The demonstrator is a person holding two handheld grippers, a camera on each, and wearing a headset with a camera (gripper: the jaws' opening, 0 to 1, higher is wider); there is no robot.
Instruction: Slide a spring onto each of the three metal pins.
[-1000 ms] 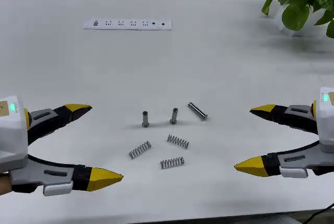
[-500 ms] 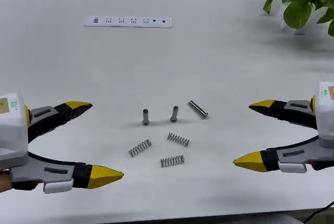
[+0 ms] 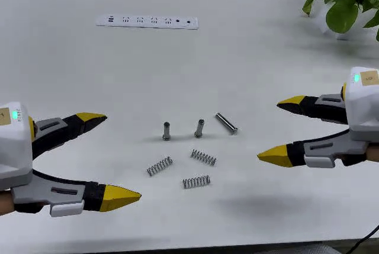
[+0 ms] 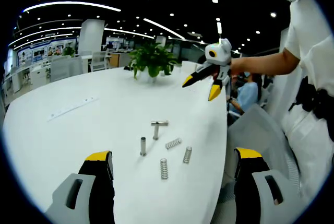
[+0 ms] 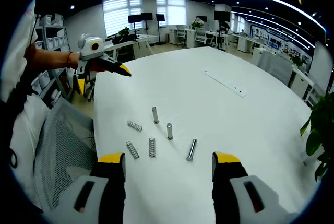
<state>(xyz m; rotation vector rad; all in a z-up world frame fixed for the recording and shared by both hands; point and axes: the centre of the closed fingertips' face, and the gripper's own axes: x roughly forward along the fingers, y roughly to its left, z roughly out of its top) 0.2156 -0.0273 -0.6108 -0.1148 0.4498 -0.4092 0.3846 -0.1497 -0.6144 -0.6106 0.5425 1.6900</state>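
The left tongs (image 3: 117, 156) and right tongs (image 3: 271, 131) hang over the white desk (image 3: 249, 58), both spread wide and gripping nothing. Between them, well apart from either, two metal pins (image 3: 166, 131) stand upright. A third pin (image 3: 225, 123) lies flat beside them, and three springs (image 3: 203, 157) lie loose just in front.

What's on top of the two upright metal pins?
Nothing. The left upright silver metal pin and the right upright pin stand bare; three coiled steel springs lie loose on the white table. Neither pin is covered.
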